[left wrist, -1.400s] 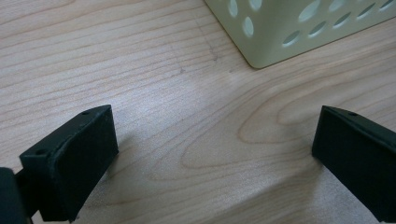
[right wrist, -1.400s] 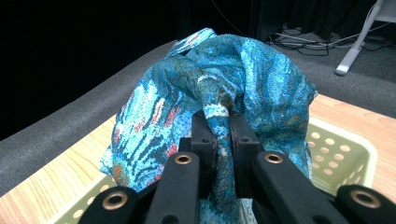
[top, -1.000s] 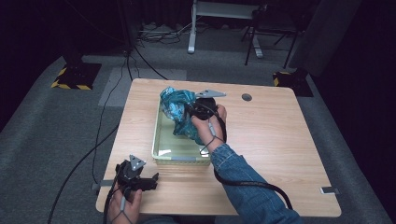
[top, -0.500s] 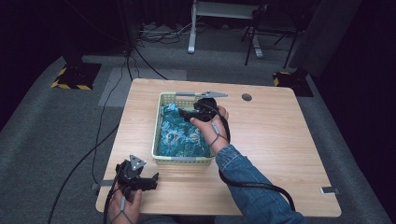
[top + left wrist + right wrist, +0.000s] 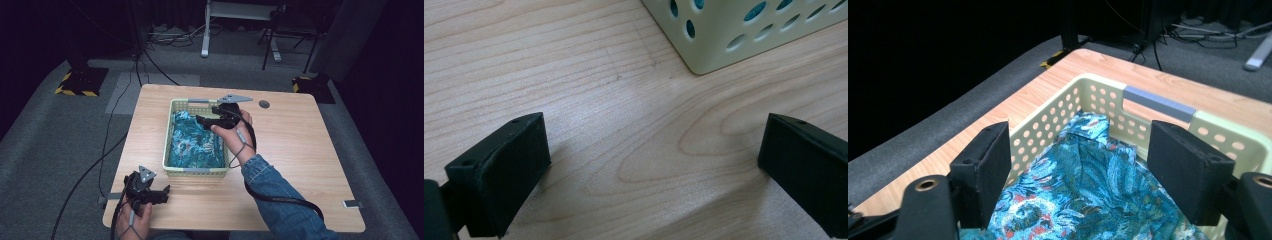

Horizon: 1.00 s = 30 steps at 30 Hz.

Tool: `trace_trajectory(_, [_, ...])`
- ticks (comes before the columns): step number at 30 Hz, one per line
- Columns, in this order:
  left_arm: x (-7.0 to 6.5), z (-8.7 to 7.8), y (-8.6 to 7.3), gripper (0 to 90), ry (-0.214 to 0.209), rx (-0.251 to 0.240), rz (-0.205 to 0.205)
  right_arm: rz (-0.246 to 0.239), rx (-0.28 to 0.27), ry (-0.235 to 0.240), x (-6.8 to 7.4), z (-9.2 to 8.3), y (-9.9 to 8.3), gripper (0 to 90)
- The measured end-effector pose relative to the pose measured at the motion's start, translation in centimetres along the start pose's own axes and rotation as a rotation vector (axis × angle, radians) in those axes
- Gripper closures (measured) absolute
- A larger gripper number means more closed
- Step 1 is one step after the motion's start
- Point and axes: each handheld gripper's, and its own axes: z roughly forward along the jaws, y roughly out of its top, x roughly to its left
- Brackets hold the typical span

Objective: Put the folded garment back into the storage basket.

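While the left gripper point(image 5: 159, 195) rests on the table point(image 5: 300, 165) at the near left corner, its jaws stand wide apart over bare wood with nothing between them, as the left gripper view shows, and a corner of the basket point(image 5: 724, 35) sits just ahead. Moving right, the pale green basket point(image 5: 197, 171) lies at the middle of the table, and the blue floral cloth point(image 5: 192, 142) is inside it, spread loosely across the bottom and bunched toward the far wall. Further right, the right gripper point(image 5: 200, 120) hovers over the basket's far right part; its jaws have just been opening and now stand released, with the cloth point(image 5: 1088, 190) below them and no fabric pinched between the pads. The step in hand looks like letting go after dropping the cloth in. To do it well, lift the right gripper straight up with both jaws kept wide, so no fold snags on a pad and drags back over the rim, and keep the trailing cable clear of the basket
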Motion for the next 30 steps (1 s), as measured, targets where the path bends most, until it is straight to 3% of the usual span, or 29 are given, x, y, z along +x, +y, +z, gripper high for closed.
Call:
trace_trajectory(9, [0.0, 0.0, 0.0, 0.3, -0.001, 0.002, 0.001, -0.041, -0.035, 0.008, -0.4, -2.9, 1.2, 26.0])
trace_trajectory(30, [0.0, 0.0, 0.0, 0.3, -0.001, 0.0, -0.001, -0.06, -0.022, -0.009, -2.9, -7.1, 1.7, 24.4])
